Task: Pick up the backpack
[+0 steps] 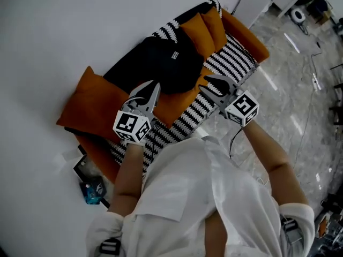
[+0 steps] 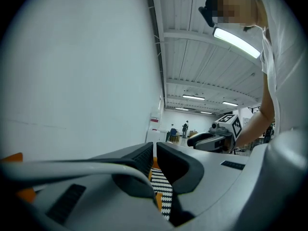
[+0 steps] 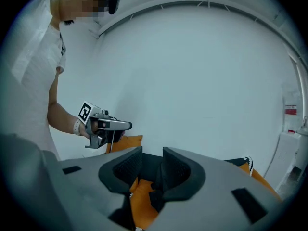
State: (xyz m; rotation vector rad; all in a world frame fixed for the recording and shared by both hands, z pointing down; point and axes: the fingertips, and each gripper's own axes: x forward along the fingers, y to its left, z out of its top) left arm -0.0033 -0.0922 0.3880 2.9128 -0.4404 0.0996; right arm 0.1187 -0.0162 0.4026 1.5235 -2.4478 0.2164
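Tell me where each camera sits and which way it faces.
Head view: on the head, steeply down at the black backpack on the striped sofa; both forearms, left tool, right tool show.
Left gripper view: on the left tool, along its shut jaws down the hall; right tool, forearm show.
Right gripper view: on the right tool, toward the white wall over parted jaws; left tool, arm show.
Shared: each gripper view shows the other tool.

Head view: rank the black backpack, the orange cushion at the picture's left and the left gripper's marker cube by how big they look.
1. black backpack, largest.
2. orange cushion, slightly smaller.
3. marker cube on the left gripper, clearly smallest, though it is nearest the camera.
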